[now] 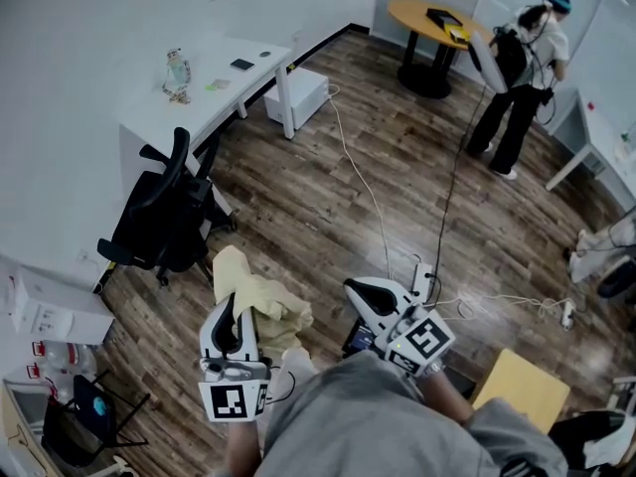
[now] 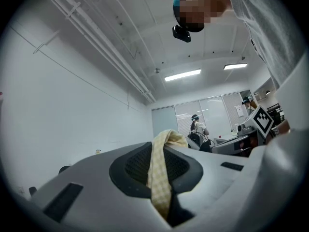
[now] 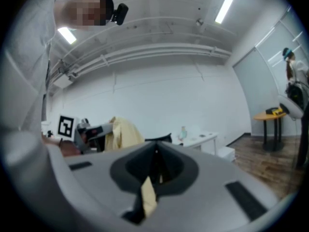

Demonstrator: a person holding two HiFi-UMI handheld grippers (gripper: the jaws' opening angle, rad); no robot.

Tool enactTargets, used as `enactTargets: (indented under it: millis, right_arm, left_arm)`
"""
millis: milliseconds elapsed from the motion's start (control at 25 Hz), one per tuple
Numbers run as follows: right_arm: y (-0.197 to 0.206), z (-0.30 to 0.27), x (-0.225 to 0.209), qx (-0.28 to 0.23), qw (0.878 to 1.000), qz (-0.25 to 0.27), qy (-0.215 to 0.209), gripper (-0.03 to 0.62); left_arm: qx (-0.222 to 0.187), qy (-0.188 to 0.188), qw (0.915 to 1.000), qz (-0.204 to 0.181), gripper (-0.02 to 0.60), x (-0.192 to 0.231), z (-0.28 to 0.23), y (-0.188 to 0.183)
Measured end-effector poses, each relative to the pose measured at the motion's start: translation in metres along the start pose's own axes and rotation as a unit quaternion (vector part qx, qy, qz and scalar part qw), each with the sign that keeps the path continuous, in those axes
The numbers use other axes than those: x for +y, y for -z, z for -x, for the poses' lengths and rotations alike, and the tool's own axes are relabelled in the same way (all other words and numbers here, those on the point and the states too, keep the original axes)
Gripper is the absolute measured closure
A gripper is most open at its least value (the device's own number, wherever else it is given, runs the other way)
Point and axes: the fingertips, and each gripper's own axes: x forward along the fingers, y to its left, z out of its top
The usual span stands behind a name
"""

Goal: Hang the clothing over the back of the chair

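A pale yellow checked garment [image 1: 256, 294] hangs bunched over the wooden floor between my two grippers. My left gripper [image 1: 231, 311] is shut on a fold of it; in the left gripper view the cloth [image 2: 161, 178] runs pinched along the jaws. At the right of the head view, my right gripper [image 1: 354, 288] is shut on a thin strip of the same cloth [image 3: 148, 198]. The black office chair [image 1: 164, 215] stands to the left, ahead of the garment and apart from it, its back turned toward the desk.
A white desk [image 1: 214, 92] with small items stands behind the chair, with a white box [image 1: 298, 97] beside its leg. Cables [image 1: 363, 182] cross the floor. A person [image 1: 517, 78] stands far right near a round yellow table [image 1: 427, 13]. A yellow board [image 1: 522, 386] lies at the lower right.
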Motion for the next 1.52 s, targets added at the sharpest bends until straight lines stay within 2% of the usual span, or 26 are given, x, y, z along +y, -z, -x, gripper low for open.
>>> enactTargets:
  millis: [560,1280,1520]
  right_arm:
    - [-0.014,-0.079,-0.011,0.003,0.999,-0.003,0.038,0.56]
    - [-0.01,-0.159,0.004,-0.014,0.996,-0.002,0.088,0.559]
    - [-0.01,-0.171,0.007,-0.009,0.996,0.003,0.093,0.559]
  left_arm:
    - [-0.007,0.043,0.999,0.01,0.522,0.07,-0.056,0.002]
    - [-0.031,0.103,0.9941,0.017,0.522,0.142,-0.08,0.008]
    - [-0.032,0.109,0.9931,0.027,0.522,0.154,-0.087,0.011]
